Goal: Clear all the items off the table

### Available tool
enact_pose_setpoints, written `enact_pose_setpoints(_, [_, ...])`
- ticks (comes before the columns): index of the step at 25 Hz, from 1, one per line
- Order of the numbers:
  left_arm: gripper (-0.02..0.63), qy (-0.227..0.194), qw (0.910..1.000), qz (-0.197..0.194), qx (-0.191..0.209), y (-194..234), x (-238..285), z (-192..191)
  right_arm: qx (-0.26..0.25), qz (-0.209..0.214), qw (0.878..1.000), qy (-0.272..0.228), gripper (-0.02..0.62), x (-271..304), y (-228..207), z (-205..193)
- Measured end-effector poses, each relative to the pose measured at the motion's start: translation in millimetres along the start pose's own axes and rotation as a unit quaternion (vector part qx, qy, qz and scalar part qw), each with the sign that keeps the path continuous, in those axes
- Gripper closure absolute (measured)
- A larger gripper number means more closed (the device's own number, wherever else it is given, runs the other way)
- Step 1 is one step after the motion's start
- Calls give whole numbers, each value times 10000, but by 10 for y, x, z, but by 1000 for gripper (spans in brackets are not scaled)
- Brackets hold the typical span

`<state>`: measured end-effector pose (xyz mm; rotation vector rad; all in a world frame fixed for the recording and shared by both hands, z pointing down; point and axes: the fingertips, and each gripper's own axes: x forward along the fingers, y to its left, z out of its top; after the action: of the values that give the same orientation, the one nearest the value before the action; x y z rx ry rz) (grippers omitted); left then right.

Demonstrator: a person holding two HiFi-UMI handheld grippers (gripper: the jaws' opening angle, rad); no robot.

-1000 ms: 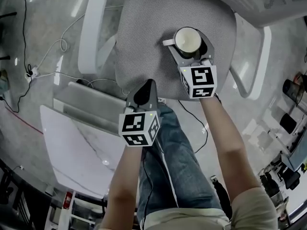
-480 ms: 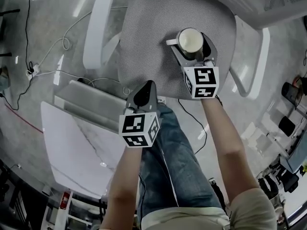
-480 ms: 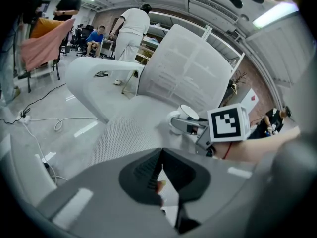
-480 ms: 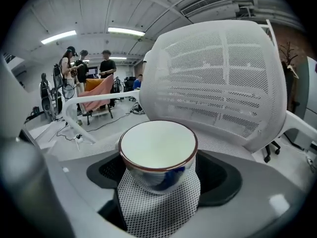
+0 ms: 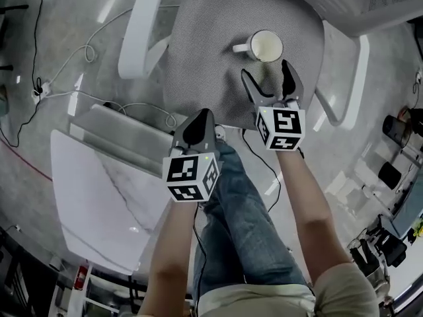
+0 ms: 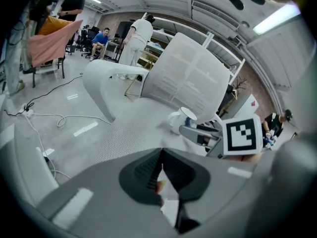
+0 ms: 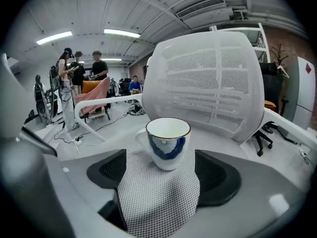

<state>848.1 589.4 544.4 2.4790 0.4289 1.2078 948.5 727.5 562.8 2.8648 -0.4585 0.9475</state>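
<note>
A white mug point(image 5: 264, 46) with a blue pattern stands upright on the grey mesh seat point(image 5: 211, 45) of an office chair. My right gripper point(image 5: 266, 71) is open just short of the mug, with a gap between them and nothing between its pads. In the right gripper view the mug point(image 7: 167, 143) stands ahead of the open right gripper point(image 7: 161, 175). My left gripper point(image 5: 203, 115) is shut and empty over the seat's near edge. In the left gripper view the mug point(image 6: 181, 120) shows beyond the shut left gripper point(image 6: 161, 175), next to the right gripper.
A white marble table point(image 5: 99, 197) lies at the lower left, beside the person's legs. White armrests point(image 5: 142, 32) flank the seat, and the mesh backrest point(image 7: 208, 78) rises behind the mug. Cables point(image 5: 73, 78) trail over the floor. People stand in the background.
The right gripper's jaws stood around the mug; they have since let it go and drawn back toward the person. The mug stays on the seat. The left gripper has barely shifted.
</note>
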Motion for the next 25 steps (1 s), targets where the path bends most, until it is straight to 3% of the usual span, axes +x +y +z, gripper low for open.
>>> enact_pose_setpoints(8, [597,-195,9997,153,-52,201,-440,-250,73,308,9992,-257,181,-469,563,3])
enact_pose_setpoints(25, [597,-939,9923,756,-293,592,-1899,-888,-251,1623,9848,-569,196,-1614,2204,-121])
